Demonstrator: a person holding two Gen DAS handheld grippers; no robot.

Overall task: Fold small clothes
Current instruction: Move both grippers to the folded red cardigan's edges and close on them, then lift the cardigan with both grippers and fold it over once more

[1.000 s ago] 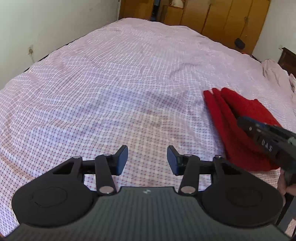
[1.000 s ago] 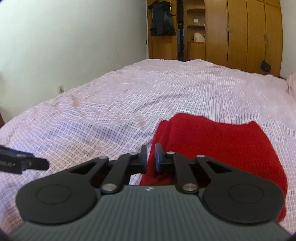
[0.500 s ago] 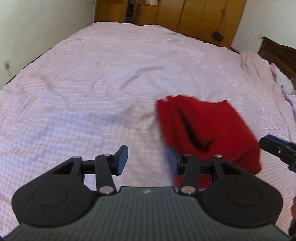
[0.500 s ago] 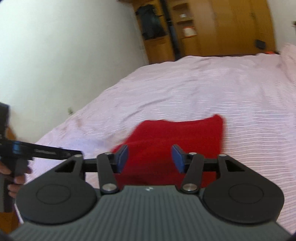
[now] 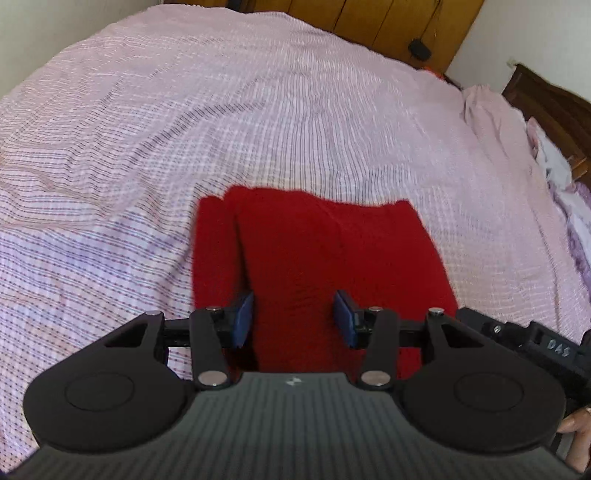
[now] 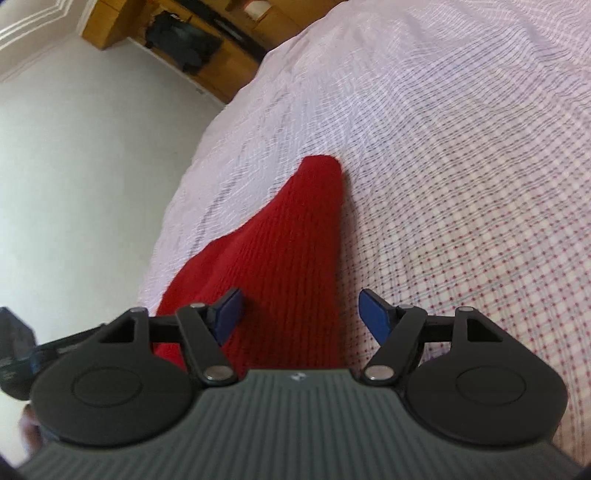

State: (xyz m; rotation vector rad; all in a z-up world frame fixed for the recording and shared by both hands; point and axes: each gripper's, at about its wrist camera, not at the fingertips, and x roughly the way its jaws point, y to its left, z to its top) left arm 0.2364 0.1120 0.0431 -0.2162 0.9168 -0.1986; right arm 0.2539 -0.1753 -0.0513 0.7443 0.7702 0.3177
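A folded red knit garment (image 5: 314, 251) lies on the pink checked bedsheet (image 5: 221, 129). My left gripper (image 5: 294, 318) hovers over its near end, and the jaws are opening. Red cloth shows under the gap, but the blue pads (image 5: 243, 317) do not press on it. In the right wrist view the garment (image 6: 288, 266) runs away to a point. My right gripper (image 6: 303, 315) is tilted over the garment's right edge, its jaws also opening and gripping nothing. The right gripper's body (image 5: 535, 343) shows at the left wrist view's lower right.
Wooden wardrobes (image 5: 388, 26) stand beyond the bed's far end. Crumpled pink bedding (image 5: 491, 110) and a dark headboard (image 5: 546, 99) lie at the right. A white wall (image 6: 74, 166) runs along the bed's left side. A hand (image 5: 576, 432) holds the right gripper.
My right gripper, shut at the garment's edge a second ago, has opened and rolled sideways. My left gripper has moved right, from bare sheet to above the garment.
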